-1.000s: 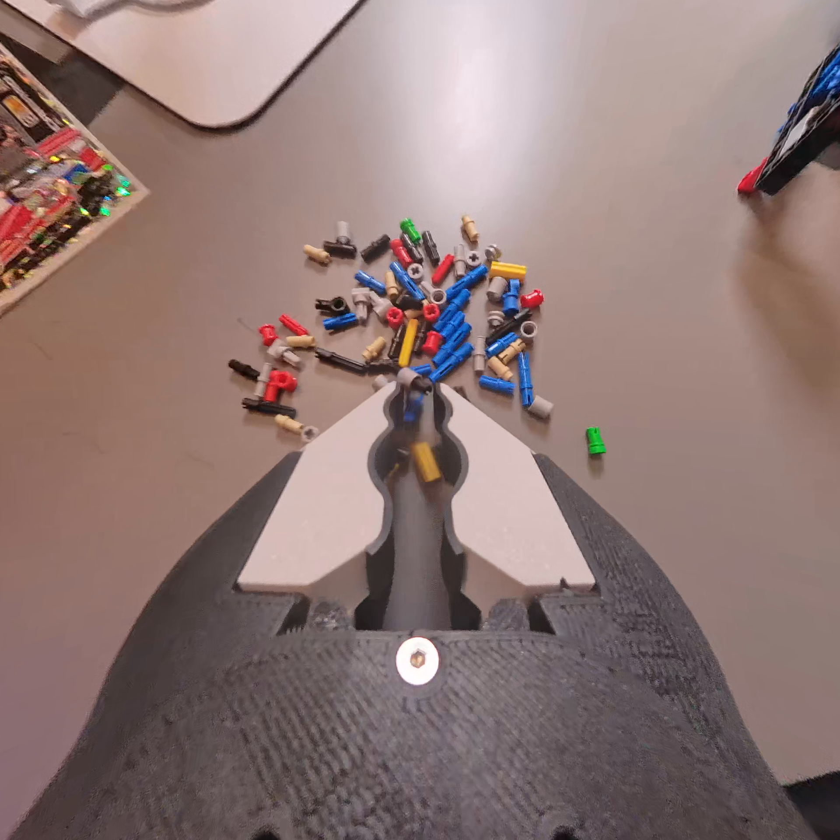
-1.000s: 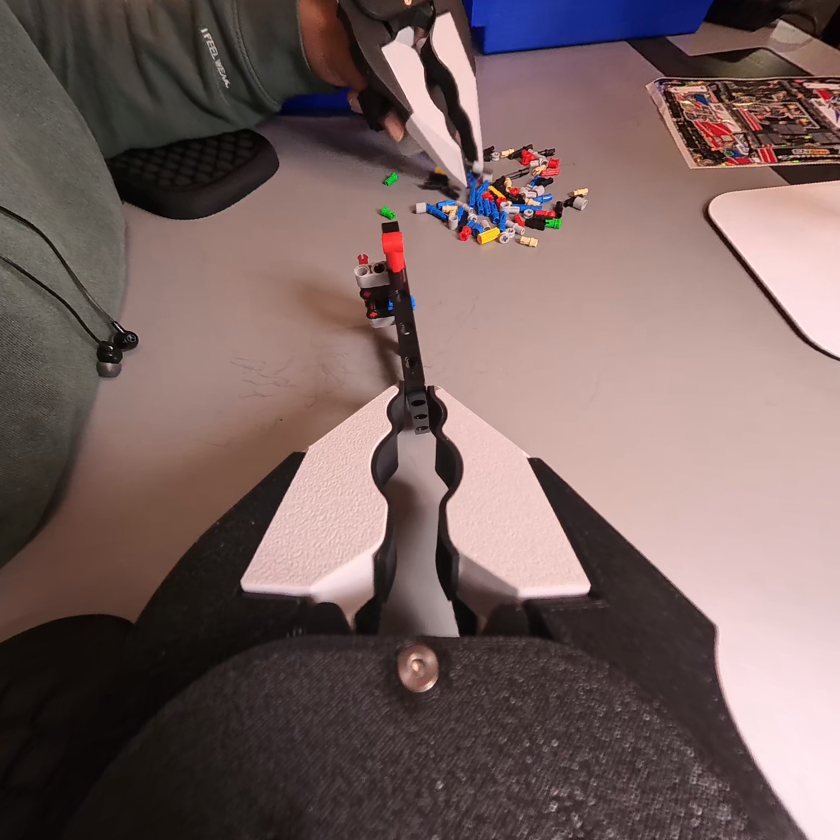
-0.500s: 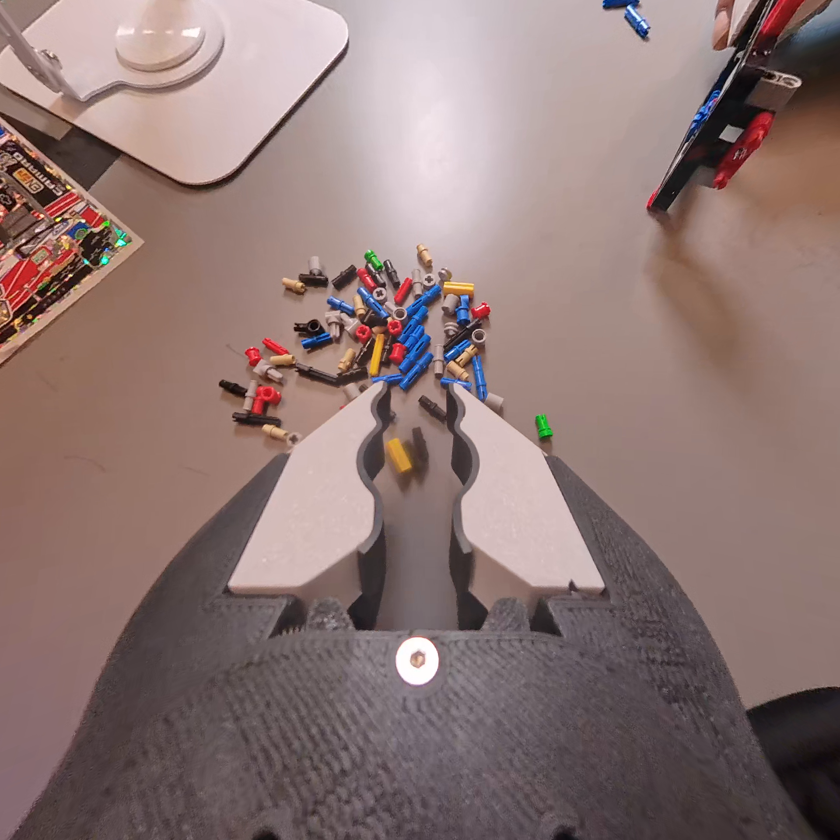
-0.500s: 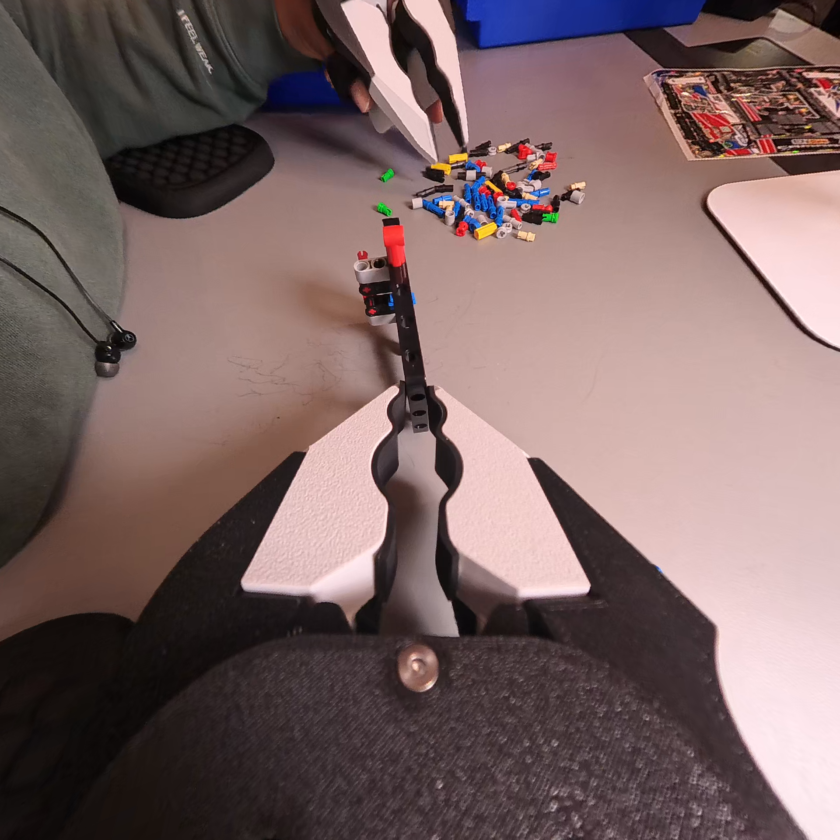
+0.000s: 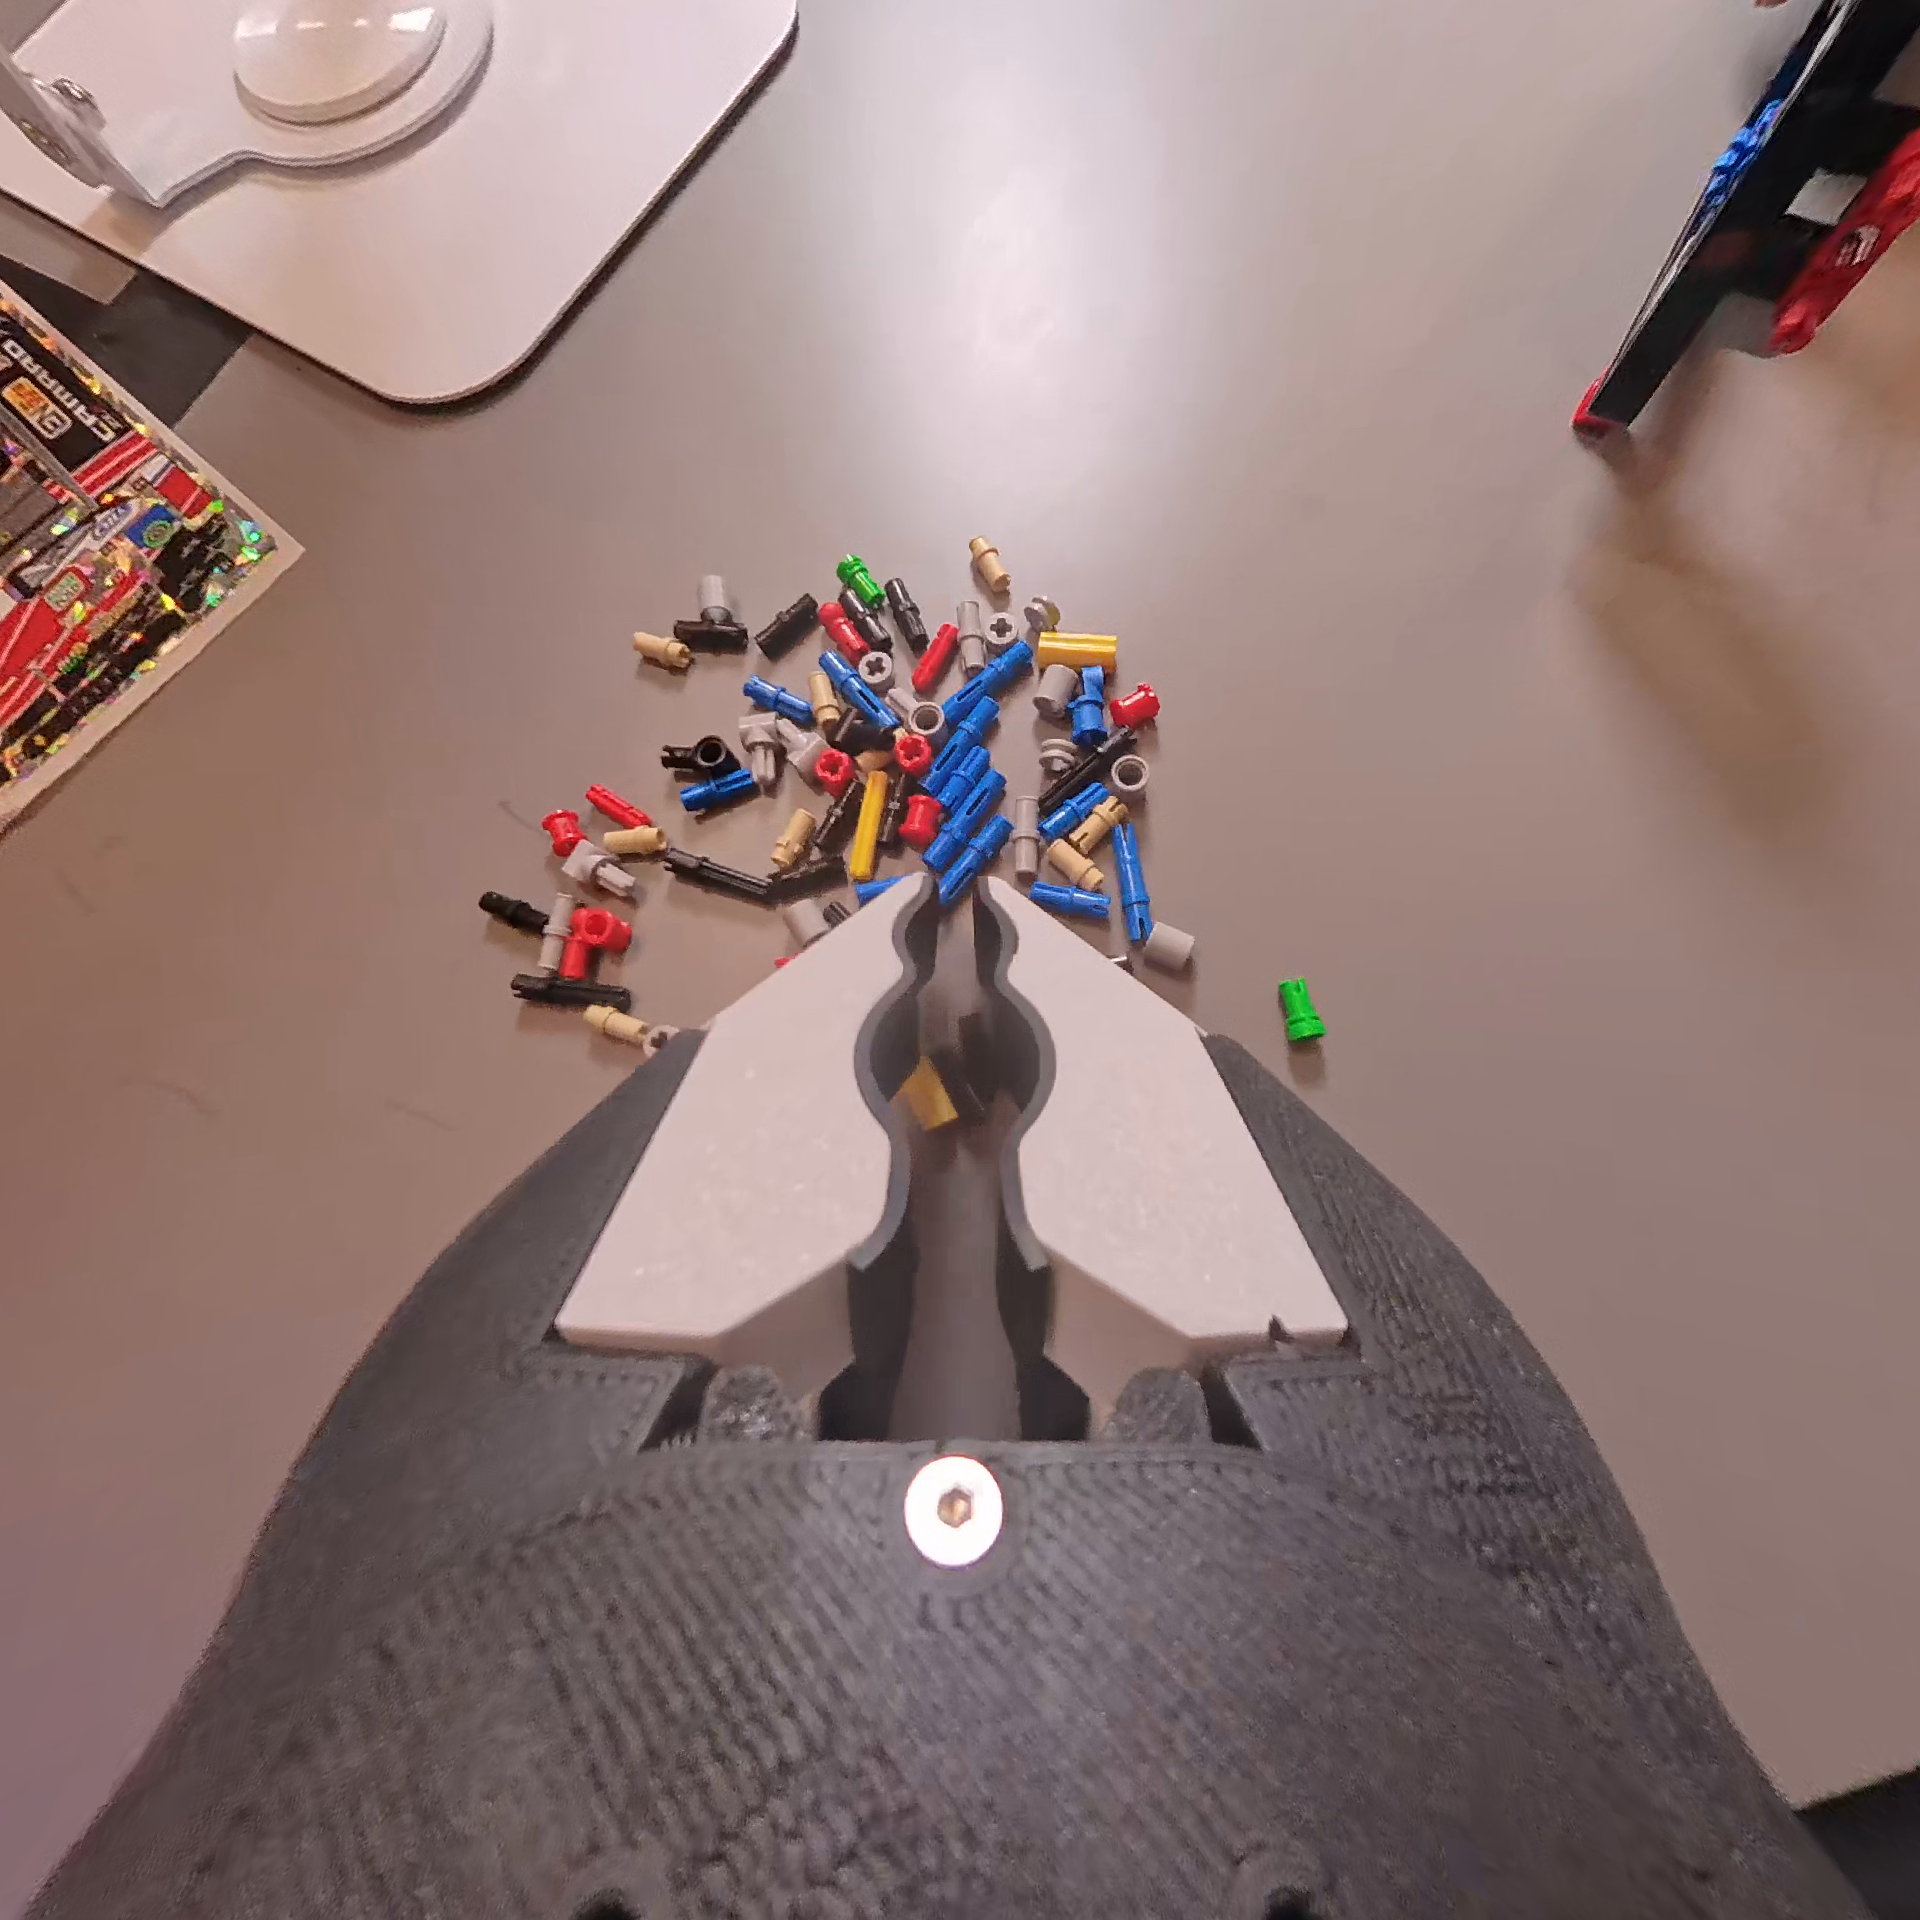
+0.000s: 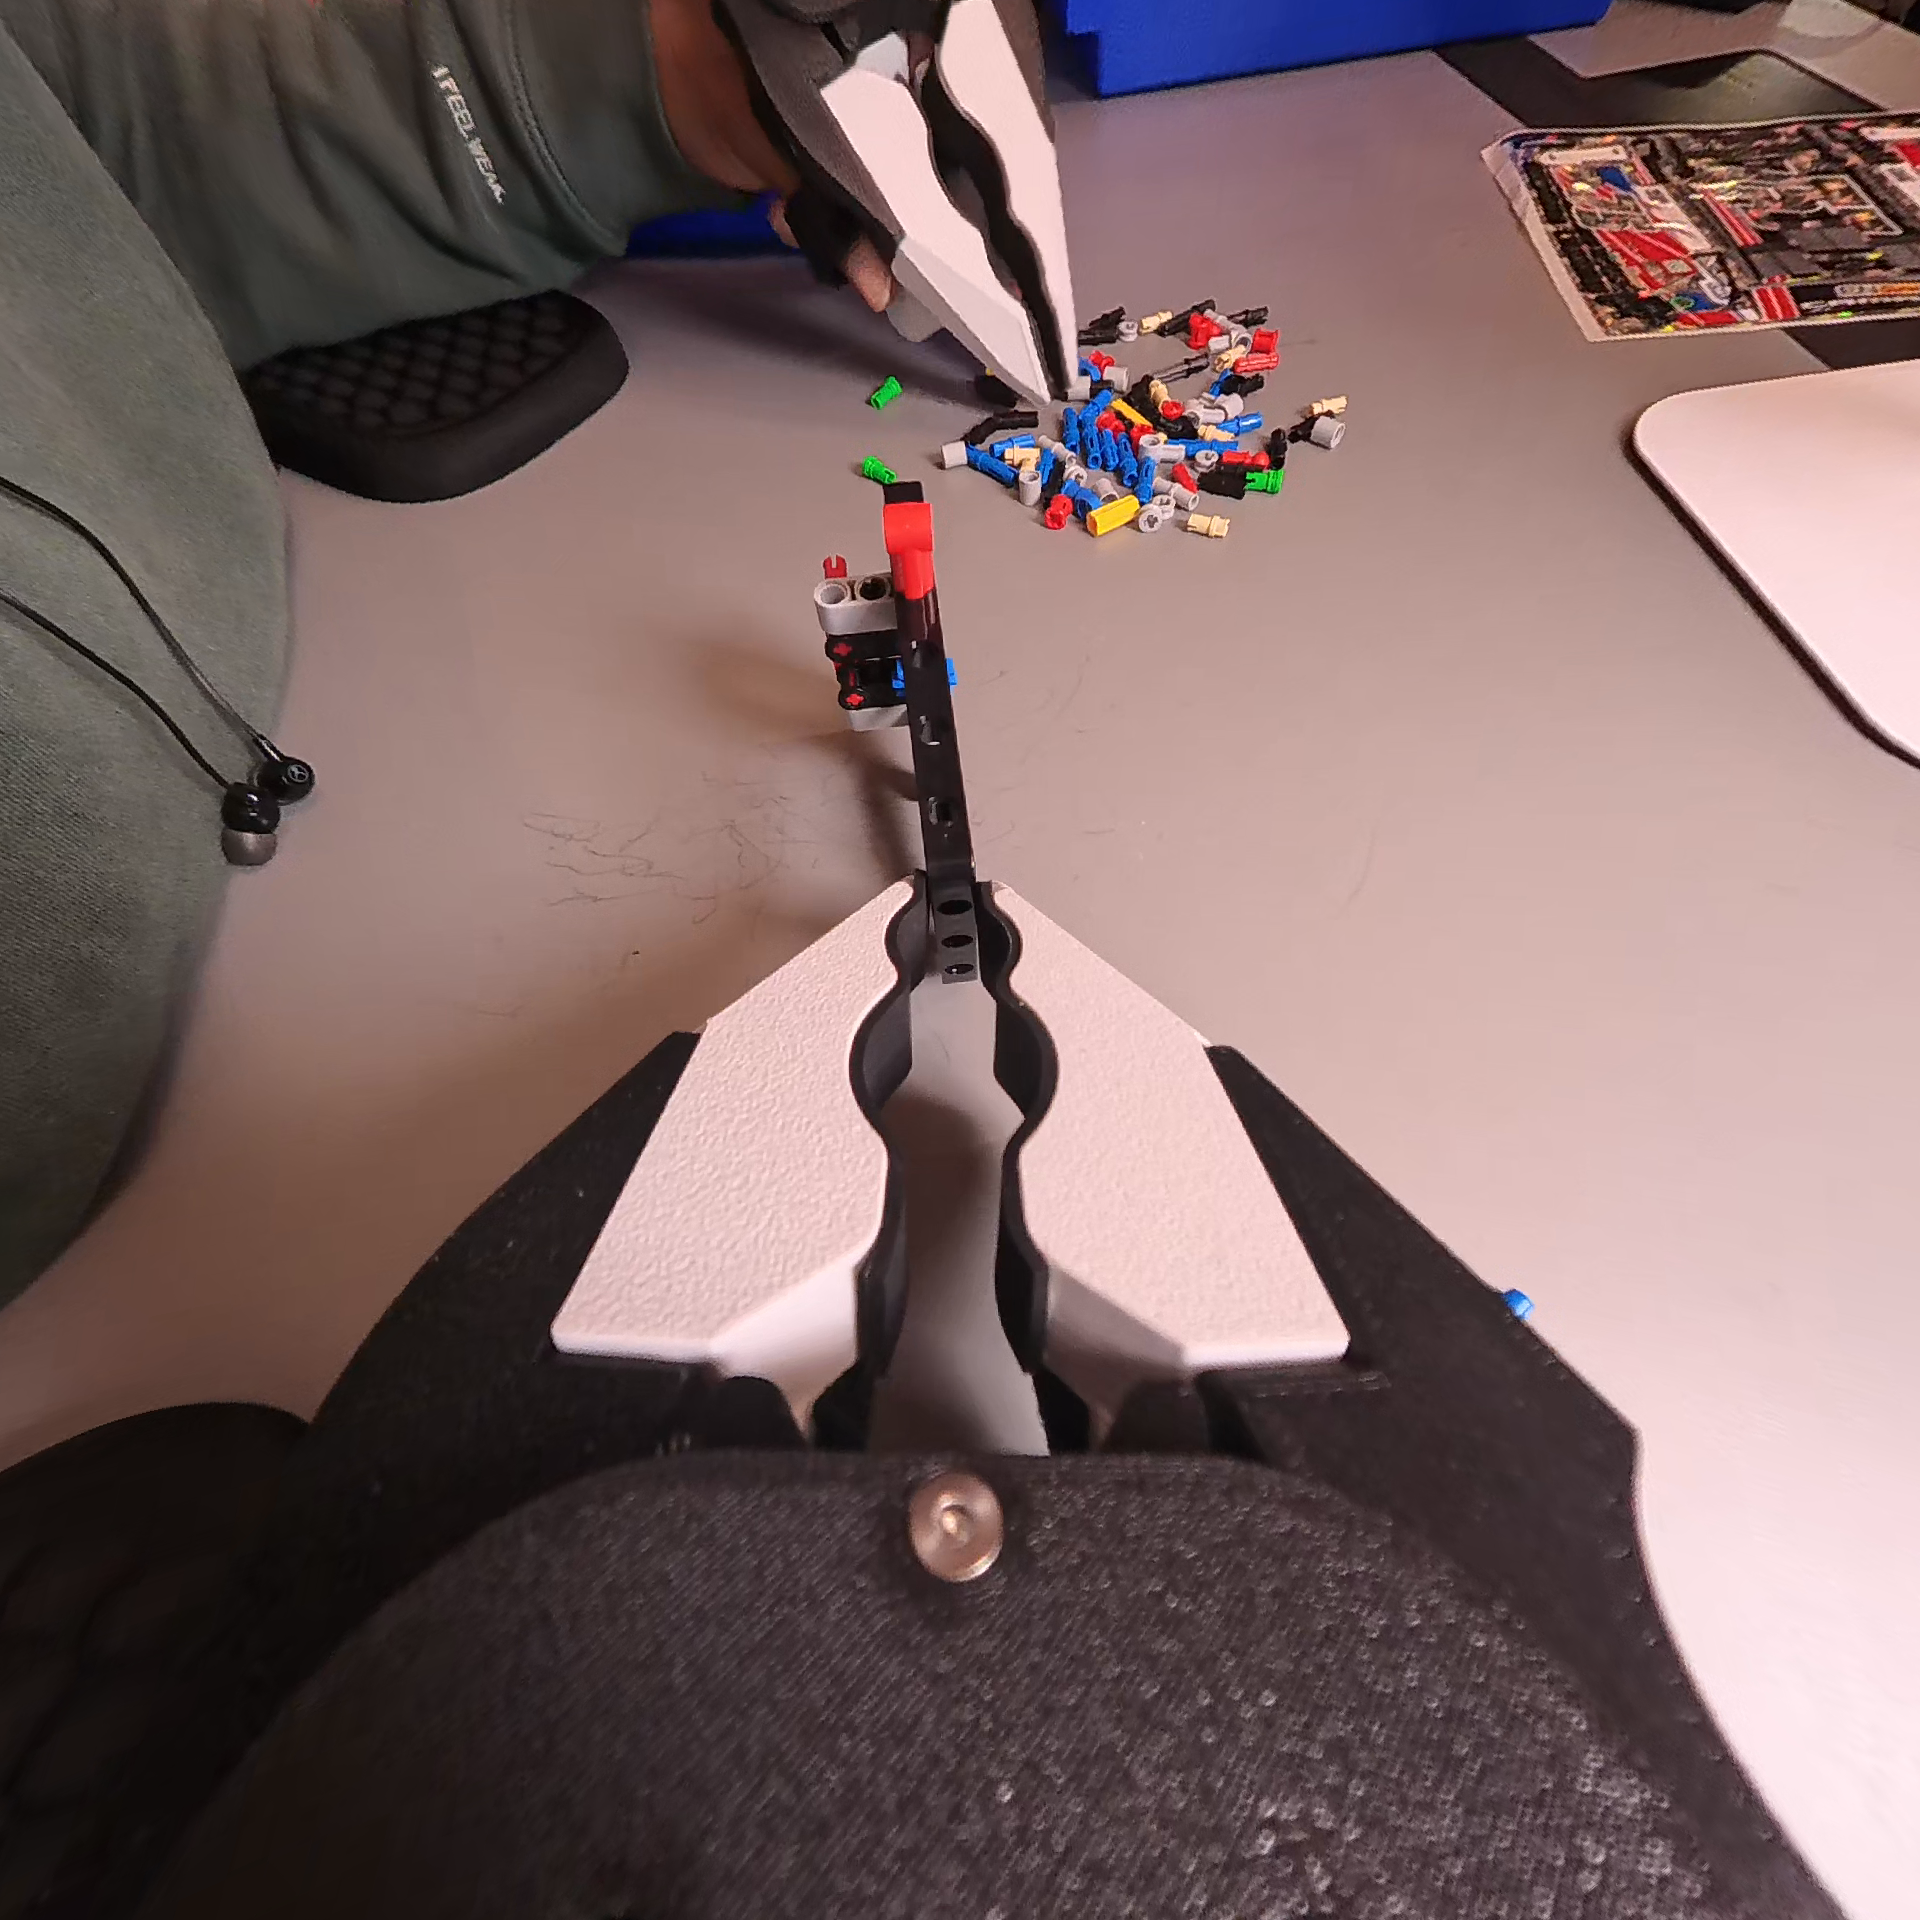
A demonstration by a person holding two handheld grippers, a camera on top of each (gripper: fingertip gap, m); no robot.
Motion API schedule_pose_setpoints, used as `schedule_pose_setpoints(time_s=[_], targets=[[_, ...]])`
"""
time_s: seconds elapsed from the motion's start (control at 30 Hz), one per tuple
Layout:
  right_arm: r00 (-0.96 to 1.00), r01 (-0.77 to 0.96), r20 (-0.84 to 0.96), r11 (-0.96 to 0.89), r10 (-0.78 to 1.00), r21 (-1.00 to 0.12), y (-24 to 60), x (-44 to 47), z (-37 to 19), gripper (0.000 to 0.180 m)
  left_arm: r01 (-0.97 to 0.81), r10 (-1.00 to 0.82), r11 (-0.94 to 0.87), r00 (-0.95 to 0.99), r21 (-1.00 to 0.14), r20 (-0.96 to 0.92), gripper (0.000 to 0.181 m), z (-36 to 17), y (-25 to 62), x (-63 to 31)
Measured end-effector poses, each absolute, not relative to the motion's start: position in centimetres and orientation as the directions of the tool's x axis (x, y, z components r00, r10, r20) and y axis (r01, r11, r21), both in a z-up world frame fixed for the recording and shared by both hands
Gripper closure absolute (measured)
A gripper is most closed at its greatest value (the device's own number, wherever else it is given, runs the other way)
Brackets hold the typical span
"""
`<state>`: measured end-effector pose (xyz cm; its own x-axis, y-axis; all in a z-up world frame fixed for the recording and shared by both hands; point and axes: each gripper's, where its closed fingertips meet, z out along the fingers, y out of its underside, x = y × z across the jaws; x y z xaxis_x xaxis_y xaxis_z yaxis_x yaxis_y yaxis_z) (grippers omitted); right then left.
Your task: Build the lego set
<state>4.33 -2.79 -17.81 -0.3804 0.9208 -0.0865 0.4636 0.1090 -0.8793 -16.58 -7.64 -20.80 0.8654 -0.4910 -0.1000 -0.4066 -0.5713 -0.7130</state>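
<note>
Left wrist view, left gripper (image 5: 954, 902) jaws nearly closed at pin pile (image 5: 914, 769), right gripper (image 6: 948, 902) clamping black beam (image 6: 940, 790).

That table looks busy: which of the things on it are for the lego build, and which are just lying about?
For the build:
- pile of small pegs
- black beam assembly, clamped in the right gripper
- left gripper, tips at the pile
- printed picture sheet

Lying about:
- white stand base
- blue box
- earphones
- black padded rest
</note>
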Motion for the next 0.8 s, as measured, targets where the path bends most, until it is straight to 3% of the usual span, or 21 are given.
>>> schedule_pose_setpoints(time_s=[0.2, 0.43, 0.8], targets=[[-0.380, 0.467, -0.090, 0.107, 0.921, -0.878, -2.8, 4.3, -17.9, 0.173, -0.439, -0.506, -0.577, 0.854, -0.689, -0.120, 0.168, -21.5, -7.5, -16.5], [-0.377, 0.472, -0.095, 0.103, 0.921, -0.876, -2.8, 4.3, -18.1, 0.173, -0.452, -0.529, -0.581, 0.842, -0.677, -0.108, 0.175, -21.6, -7.9, -16.1], [-0.374, 0.483, -0.096, 0.105, 0.922, -0.869, -2.7, 4.3, -18.4, 0.173, -0.397, -0.515, -0.562, 0.854, -0.726, -0.068, 0.169, -19.8, -8.5, -16.4]])
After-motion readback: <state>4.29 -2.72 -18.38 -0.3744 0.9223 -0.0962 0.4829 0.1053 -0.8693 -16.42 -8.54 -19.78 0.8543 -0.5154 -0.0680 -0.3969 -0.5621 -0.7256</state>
